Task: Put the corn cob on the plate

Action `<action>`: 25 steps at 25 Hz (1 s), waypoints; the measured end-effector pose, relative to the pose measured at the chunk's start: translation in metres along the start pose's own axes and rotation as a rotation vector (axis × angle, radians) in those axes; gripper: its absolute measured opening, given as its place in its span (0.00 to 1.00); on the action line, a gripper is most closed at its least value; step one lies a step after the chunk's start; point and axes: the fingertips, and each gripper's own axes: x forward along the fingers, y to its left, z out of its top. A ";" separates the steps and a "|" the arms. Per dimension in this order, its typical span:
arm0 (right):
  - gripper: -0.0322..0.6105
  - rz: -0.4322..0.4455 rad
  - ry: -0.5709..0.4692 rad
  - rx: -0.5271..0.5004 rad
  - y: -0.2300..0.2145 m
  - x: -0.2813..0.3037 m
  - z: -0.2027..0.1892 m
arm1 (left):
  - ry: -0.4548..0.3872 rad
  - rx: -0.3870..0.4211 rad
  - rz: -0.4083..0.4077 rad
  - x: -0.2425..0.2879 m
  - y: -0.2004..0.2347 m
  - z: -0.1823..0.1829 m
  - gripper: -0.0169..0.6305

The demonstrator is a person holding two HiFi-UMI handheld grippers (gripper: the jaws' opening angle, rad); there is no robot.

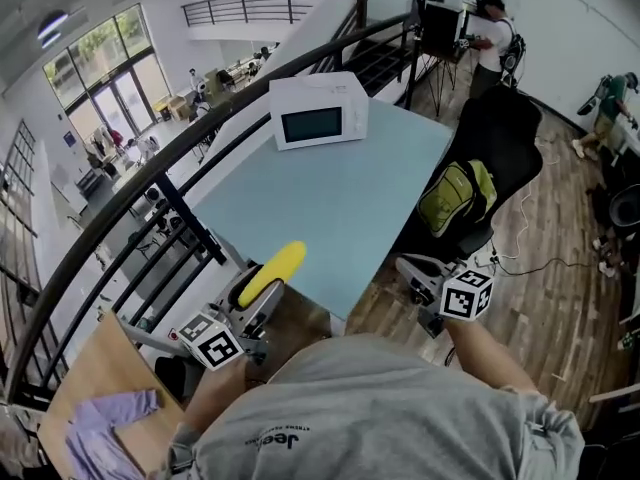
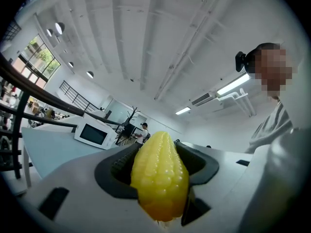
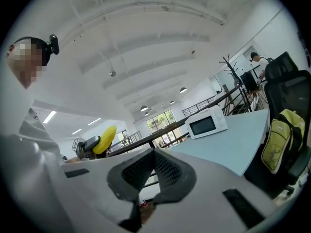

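Bearings are clock-face, with 12 o'clock at the top of the head view.

1. Left hand-held gripper [image 1: 252, 306]: at 7 o'clock, close in front of the wearer's grey top. Its jaws are clamped on the corn cob [image 1: 273, 272]. The left gripper view shows both dark pads pressing the yellow cob's flanks, with the tapered tip projecting forward beyond them. The cob is held in the air at the near edge of the tabletop [image 1: 340, 208], pointing toward 1 o'clock.

2. Right hand-held gripper [image 1: 412, 273]: at 4 o'clock, off the tabletop's right edge and above the wooden floor. The right gripper view shows its pads brought together with nothing between them.

3. Wooden desk [image 1: 85, 378]: at 8 o'clock, with a lilac cloth [image 1: 105, 428] lying on it.

4. Tabletop: pale blue, running from centre toward 12 o'clock.

5. Black chair [image 1: 505, 138]: at 2 o'clock, just beside the tabletop, with a yellow-green backpack [image 1: 458, 196] resting on it.

6. White microwave [image 1: 318, 111]: upright at the tabletop's far end, at 12 o'clock.

7. Dark railing [image 1: 180, 208]: along the tabletop's left side, from 9 to 12 o'clock.

8. Two persons [image 1: 492, 33] [image 1: 610, 103]: standing far off at 1 and 2 o'clock.
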 end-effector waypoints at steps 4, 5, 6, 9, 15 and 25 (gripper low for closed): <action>0.08 -0.006 0.013 -0.009 0.010 0.047 0.004 | -0.004 -0.001 -0.011 -0.013 0.039 0.021 0.43; 0.08 -0.008 0.017 -0.011 0.012 0.058 0.005 | -0.005 -0.001 -0.012 -0.016 0.049 0.025 0.43; 0.08 -0.011 0.021 -0.014 0.015 0.067 0.006 | -0.006 -0.004 -0.012 -0.019 0.058 0.028 0.43; 0.08 -0.019 0.028 -0.024 0.021 0.089 0.011 | -0.008 -0.016 -0.014 -0.025 0.080 0.038 0.43; 0.08 -0.029 0.042 -0.042 0.006 0.111 0.019 | -0.028 -0.027 -0.017 -0.018 0.107 0.040 0.43; 0.08 -0.002 0.054 -0.003 -0.050 0.121 0.020 | -0.002 -0.041 0.024 0.029 0.126 0.030 0.43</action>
